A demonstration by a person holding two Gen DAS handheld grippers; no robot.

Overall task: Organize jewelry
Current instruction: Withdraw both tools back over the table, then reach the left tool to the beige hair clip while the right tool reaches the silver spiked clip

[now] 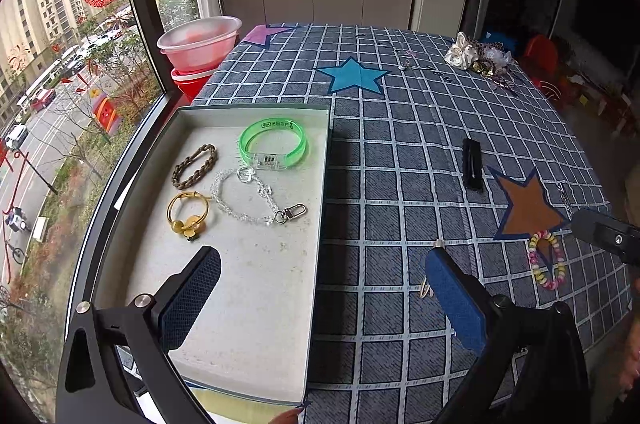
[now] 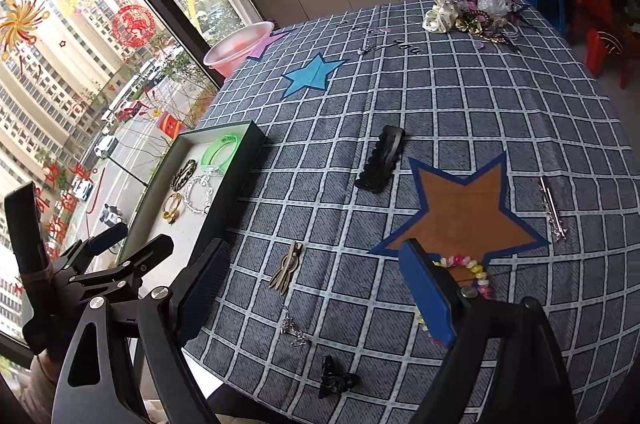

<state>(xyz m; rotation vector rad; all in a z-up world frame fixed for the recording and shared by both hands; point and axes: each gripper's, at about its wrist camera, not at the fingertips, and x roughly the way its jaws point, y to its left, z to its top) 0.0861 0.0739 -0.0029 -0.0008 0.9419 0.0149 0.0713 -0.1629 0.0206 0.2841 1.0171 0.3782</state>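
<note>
Here both fingers angle downward.

The left tongs pointed steeply downward, jaws spread wide with nothing between the pads. The right tongs angled down likewise, jaws wide apart and empty.

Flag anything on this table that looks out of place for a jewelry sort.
Four bracelets lie in the tray, but a bead bracelet sits out on the cloth. Loose hair clips too: a black clip, a bronze one, a claw clip. Nothing looks damaged or spilled.
</note>
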